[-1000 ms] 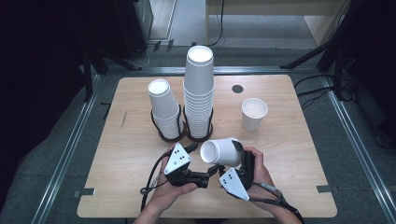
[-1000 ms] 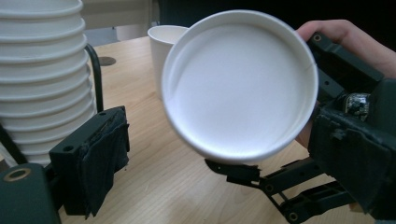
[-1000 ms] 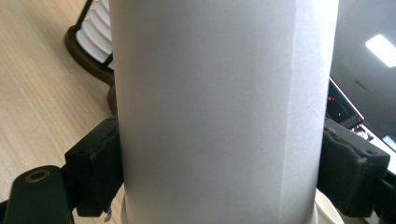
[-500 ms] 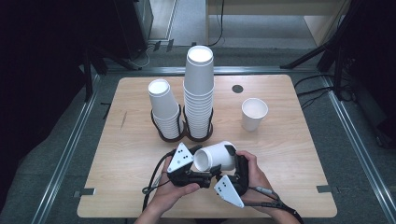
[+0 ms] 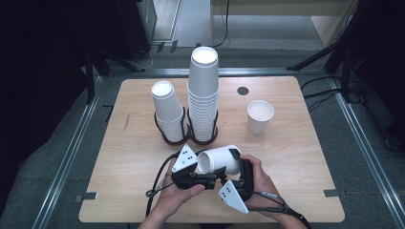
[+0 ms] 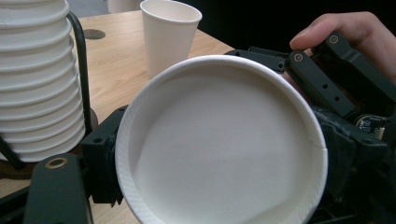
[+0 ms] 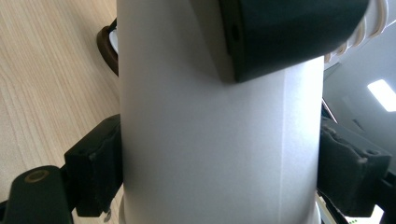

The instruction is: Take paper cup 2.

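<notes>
A white paper cup (image 5: 222,159) lies on its side above the table's front edge, held between both hands. My right gripper (image 5: 235,168) is shut on the cup's wall (image 7: 219,116), one pad (image 7: 95,175) on each side. My left gripper (image 5: 206,168) faces the cup's open mouth (image 6: 219,140). Its jaws have just been closing with the cup between them, and its pads (image 6: 103,161) now press on the rim end. A thumb and the right gripper's black fingers (image 6: 322,81) sit behind the cup in the left gripper view.
Two stacks of white cups stand in black wire holders mid-table, a short one (image 5: 168,112) and a tall one (image 5: 204,95), (image 6: 37,79). A single upright cup (image 5: 260,116), (image 6: 169,37) stands to the right. A dark round hole (image 5: 243,90) marks the far tabletop.
The cup has sunk a little and shifted left toward the left gripper, whose jaws have drawn in around its mouth end. Both hands stay in place.
</notes>
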`<state>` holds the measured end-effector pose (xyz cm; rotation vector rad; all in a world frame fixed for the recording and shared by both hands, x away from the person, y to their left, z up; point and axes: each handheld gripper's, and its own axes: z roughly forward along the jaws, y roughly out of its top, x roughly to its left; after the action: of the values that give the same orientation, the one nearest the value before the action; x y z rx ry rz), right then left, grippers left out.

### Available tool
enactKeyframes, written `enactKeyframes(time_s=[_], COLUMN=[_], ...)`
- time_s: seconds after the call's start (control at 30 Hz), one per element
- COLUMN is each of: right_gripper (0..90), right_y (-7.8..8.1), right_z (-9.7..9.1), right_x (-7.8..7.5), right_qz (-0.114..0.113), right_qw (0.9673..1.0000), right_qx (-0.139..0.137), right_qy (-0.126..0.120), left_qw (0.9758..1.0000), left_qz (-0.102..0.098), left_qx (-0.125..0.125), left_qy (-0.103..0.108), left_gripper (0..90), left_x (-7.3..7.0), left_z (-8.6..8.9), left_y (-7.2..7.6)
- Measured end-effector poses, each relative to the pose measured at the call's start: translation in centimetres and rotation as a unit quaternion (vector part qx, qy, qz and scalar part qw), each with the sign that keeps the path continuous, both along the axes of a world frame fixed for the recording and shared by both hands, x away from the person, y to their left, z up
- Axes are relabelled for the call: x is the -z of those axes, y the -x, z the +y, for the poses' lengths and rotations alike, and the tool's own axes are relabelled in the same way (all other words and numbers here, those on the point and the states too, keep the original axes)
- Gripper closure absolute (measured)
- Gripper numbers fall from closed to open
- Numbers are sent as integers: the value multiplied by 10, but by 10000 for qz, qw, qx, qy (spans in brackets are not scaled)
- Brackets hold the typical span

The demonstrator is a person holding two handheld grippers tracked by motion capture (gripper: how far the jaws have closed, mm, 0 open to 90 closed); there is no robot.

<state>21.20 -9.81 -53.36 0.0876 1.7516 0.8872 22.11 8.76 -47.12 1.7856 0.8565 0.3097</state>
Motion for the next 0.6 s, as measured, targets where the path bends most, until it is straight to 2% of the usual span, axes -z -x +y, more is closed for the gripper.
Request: enactKeyframes(time_s=[0.2,0.37,0.47,0.6], right_gripper=[117,102,56,8], right_y=[-2,-2,-3,-1], right_z=[0,2,1,-3], right_x=[1,2,0,-6], right_qz=[-6,18,161,277], right_qw=[10000,9999,9997,9994], right_qx=[53,95,85,26], right_qy=[-7,-85,-135,-208], left_qw=[9998,9997,9999,9999], left_qz=[0,-60,-133,-70], left_qx=[176,199,68,-63], left_qy=[124,86,-27,92], left_gripper=[208,220,224,227], left_x=[1,1,1,3], left_z=[4,5,6,13], left_y=[-2,-2,-2,-5])
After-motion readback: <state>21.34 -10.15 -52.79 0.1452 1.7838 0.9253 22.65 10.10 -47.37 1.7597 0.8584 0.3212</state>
